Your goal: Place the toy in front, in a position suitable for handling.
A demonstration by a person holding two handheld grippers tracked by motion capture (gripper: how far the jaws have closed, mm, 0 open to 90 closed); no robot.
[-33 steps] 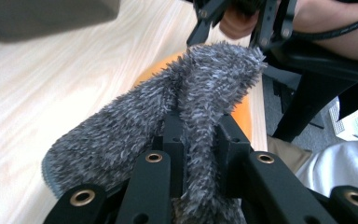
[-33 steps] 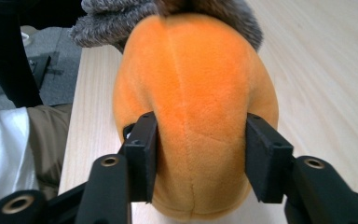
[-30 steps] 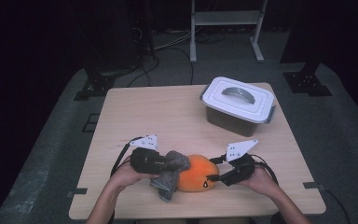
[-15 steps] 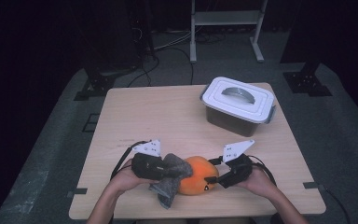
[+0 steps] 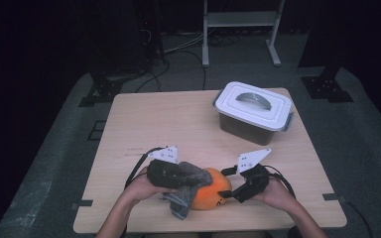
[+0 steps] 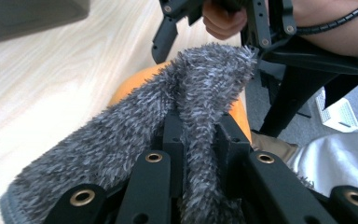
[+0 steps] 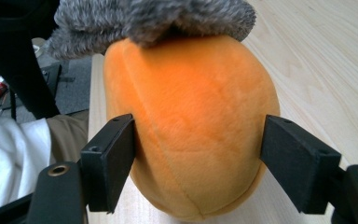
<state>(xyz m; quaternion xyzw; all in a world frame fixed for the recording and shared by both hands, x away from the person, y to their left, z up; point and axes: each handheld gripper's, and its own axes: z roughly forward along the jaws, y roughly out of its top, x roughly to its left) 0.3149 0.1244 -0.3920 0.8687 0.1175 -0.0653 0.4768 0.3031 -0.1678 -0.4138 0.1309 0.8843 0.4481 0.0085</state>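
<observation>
An orange plush toy (image 5: pixel 212 196) lies near the table's front edge. A grey fuzzy cloth (image 5: pixel 182 199) is draped over its left side and top. My left gripper (image 5: pixel 192 179) is shut on a fold of this cloth (image 6: pixel 121 135), which stands up between its jaws (image 6: pixel 200 135) with the plush (image 6: pixel 129 85) behind. My right gripper (image 5: pixel 224 195) reaches in from the right. Its jaws have just been opening and now stand wide on either side of the plush (image 7: pixel 196 93), loosely flanking it, with the cloth (image 7: pixel 154 18) lying on top.
A lidded white and grey plastic box (image 5: pixel 253 111) stands at the back right of the wooden table (image 5: pixel 154 124). Cables trail from both grippers over the front edge. A metal stand and dark floor lie beyond the table.
The grey cloth has shifted slightly farther over the orange plush with my left gripper. Both hands stay about where they were.
</observation>
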